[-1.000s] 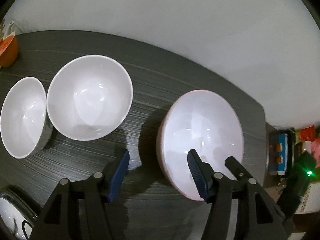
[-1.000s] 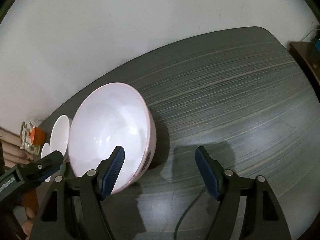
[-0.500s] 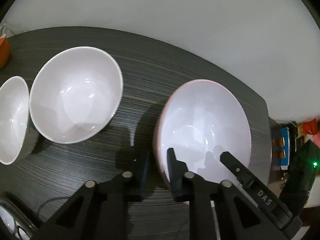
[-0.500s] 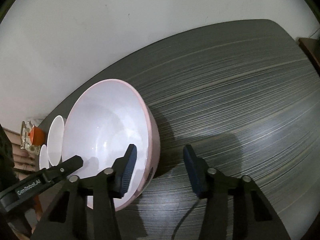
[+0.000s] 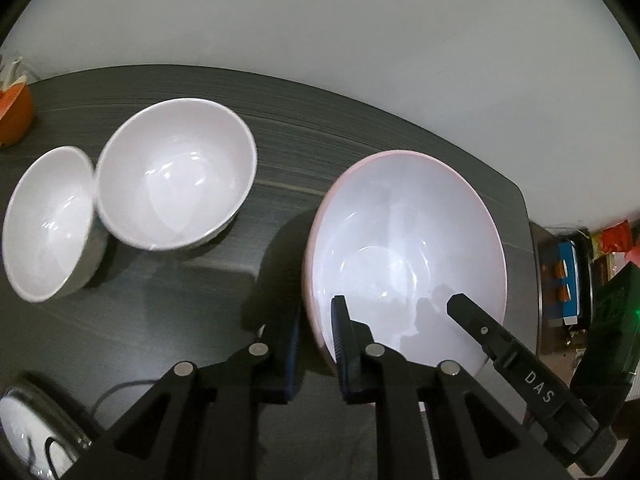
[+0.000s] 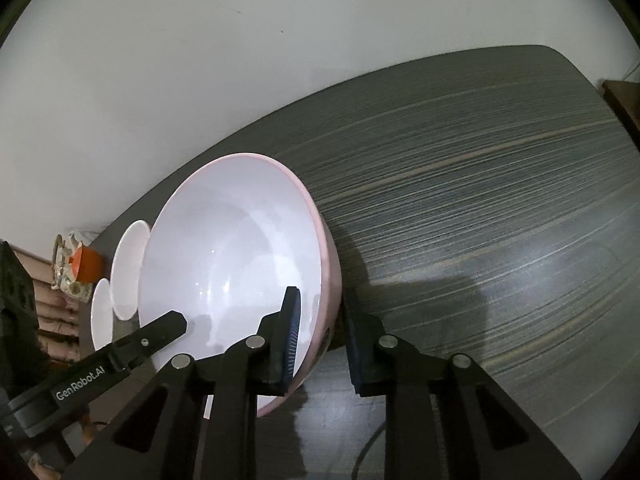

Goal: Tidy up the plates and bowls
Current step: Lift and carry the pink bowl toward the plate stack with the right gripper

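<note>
A big pink bowl (image 5: pixel 404 248) with a white inside stands on the dark wood-grain table (image 5: pixel 160 312). My left gripper (image 5: pixel 314 316) is shut on its left rim, one pad outside and one inside. My right gripper (image 6: pixel 320 300) straddles the bowl's (image 6: pixel 232 248) right wall and its jaws are closing, both pads against the wall. Each view also shows a finger of the other gripper reaching into the bowl. Two smaller white bowls (image 5: pixel 176 176) (image 5: pixel 48 224) sit side by side to the left, touching.
An orange cup (image 5: pixel 16 116) stands at the table's far left edge by the white wall. A glass dish (image 5: pixel 32 428) lies at the near left corner. Boxes and clutter (image 5: pixel 572 272) sit beyond the table's right end. Bare tabletop (image 6: pixel 480 160) stretches right of the pink bowl.
Both grippers stood open around the pink bowl's rim a second ago. The left one closed on the left rim first, then the right one narrowed onto the right wall.
</note>
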`<state>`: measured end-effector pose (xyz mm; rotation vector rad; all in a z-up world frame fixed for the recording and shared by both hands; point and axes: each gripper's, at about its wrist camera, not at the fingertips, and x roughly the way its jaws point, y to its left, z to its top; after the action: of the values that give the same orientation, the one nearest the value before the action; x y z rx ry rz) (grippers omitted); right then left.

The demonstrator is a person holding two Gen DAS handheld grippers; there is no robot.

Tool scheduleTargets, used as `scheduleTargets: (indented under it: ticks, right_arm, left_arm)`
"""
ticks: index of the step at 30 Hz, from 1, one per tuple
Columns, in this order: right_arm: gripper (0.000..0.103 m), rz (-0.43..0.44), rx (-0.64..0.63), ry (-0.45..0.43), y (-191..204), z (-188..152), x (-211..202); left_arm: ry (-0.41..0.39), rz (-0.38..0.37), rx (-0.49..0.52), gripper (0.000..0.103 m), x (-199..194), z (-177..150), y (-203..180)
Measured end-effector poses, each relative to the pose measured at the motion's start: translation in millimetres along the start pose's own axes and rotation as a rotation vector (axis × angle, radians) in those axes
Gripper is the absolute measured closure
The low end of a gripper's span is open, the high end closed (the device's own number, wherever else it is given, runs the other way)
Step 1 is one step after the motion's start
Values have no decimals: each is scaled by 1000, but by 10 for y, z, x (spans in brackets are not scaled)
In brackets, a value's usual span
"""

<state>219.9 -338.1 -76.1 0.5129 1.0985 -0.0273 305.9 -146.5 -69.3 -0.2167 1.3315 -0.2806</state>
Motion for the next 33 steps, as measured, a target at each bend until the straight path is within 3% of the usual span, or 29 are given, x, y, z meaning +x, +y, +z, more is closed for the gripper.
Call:
scheduleTargets:
  ticks: [10,20,33]
  right_arm:
    - [83,34,-30,-9,223,-304,-405]
    - [82,52,-63,39,488,-970,-704]
    - [81,49,-86,97,516,-1835,-754]
  left_arm:
    - [-6,13,4,88,-555,-473,154]
    - [27,30,-20,87,-923,-1193,535]
    - [41,43,-41,87,-928,-1773,843]
